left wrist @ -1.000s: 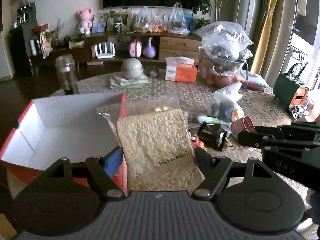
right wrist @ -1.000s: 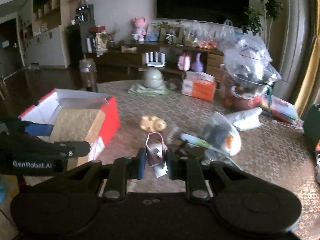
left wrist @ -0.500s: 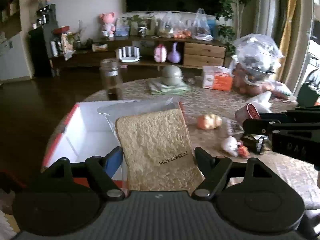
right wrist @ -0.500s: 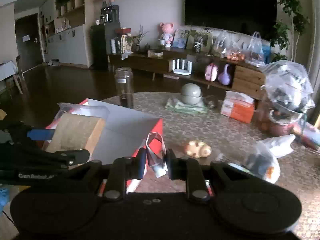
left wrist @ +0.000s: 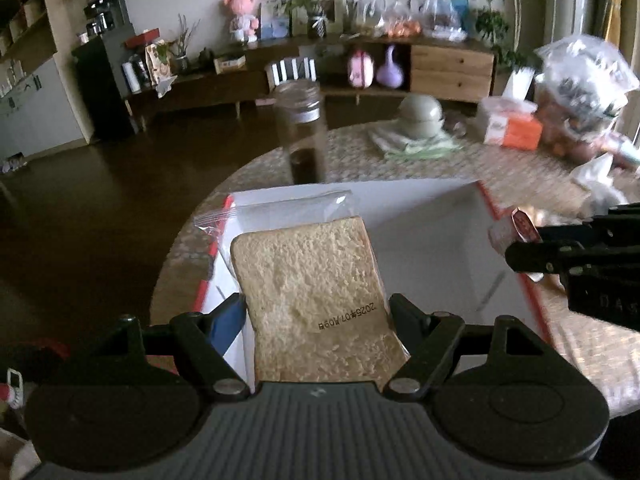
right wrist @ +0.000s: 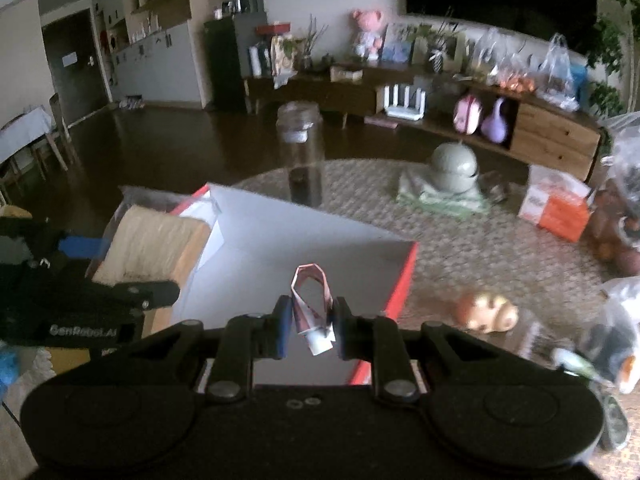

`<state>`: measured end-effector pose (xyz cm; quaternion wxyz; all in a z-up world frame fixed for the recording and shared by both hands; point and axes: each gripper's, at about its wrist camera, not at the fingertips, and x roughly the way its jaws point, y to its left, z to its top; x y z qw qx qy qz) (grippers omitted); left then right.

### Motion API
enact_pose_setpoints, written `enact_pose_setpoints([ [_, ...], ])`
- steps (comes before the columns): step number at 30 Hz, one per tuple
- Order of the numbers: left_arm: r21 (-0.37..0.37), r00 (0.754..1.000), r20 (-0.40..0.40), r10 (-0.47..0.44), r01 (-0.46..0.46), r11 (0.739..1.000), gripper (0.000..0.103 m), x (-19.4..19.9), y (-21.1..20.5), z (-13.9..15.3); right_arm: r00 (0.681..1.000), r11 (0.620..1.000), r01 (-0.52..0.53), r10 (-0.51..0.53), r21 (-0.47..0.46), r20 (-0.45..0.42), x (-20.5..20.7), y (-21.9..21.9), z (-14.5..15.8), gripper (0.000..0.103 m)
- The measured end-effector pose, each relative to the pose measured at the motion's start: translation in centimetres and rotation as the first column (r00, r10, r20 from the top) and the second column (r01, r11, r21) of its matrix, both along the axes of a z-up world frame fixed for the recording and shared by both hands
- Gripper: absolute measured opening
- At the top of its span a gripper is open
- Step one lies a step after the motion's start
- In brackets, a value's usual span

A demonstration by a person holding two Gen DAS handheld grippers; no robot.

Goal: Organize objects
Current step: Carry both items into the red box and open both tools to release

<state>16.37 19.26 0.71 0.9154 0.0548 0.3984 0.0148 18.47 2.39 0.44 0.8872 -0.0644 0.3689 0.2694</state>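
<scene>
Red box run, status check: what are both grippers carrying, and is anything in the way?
Left gripper shut on bagged bread, over the red box. Right gripper shut on a small folded tube, also over it. Box inside bare, nothing blocking.

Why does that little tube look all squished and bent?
The tube in the right gripper is folded back on itself into a loop, its white cap pointing down, so it looks squeezed flat and nearly used up. Otherwise nothing looks spilled or broken: the bagged bread in the left gripper looks whole, above the box.
</scene>
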Motion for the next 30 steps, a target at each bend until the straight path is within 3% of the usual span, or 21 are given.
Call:
enact_pose_setpoints([
  [8,0.100,0.995,-0.093,-0.019,0.029,0.995,0.078,5.0,1.2,-3.2,0.997,0.996,-0.057,0.053,-0.068,-0.054,1.3,4.5,-2.9,0.021],
  [23,0.081,0.939,-0.333,-0.091,0.124,0.989,0.078,9.7,1.5,-8.2,0.978,0.989,-0.062,0.032,-0.137,-0.208,3.6,6.3,-6.4,0.022],
  [30,0.126,0.934,-0.344,-0.095,0.147,0.981,0.078,9.9,0.9,-8.7,0.969,0.985,-0.054,0.012,-0.165,-0.247,3.8,6.1,-7.2,0.025],
])
